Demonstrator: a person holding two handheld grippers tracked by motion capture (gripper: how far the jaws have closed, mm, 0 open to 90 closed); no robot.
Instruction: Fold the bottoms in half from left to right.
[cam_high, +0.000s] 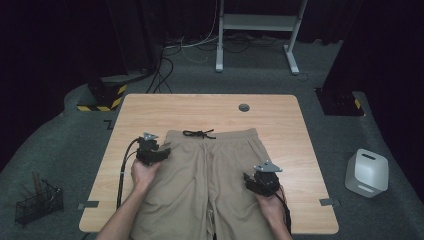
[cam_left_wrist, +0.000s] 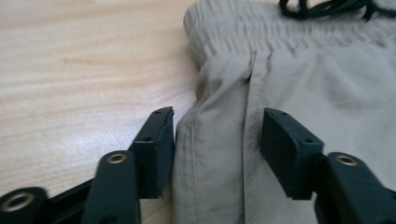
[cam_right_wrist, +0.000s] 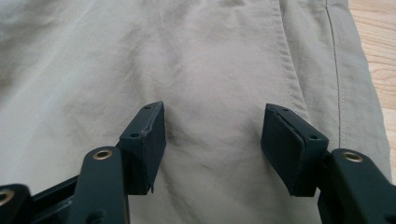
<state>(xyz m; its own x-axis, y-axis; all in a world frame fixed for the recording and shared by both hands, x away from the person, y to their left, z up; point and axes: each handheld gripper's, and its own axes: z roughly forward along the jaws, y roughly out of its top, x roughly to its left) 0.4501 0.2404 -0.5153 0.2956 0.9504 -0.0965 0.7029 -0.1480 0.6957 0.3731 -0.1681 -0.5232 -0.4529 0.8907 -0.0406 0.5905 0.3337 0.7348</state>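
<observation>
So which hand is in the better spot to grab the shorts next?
Probably the left. The left gripper already has the side edge of the shorts between its fingers, near the waistband. The right gripper sits over flat cloth with nothing to pinch.

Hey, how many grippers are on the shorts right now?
2. The left gripper is at the shorts' left side seam just below the waistband; the right gripper is over the right leg, nearer the person.
</observation>
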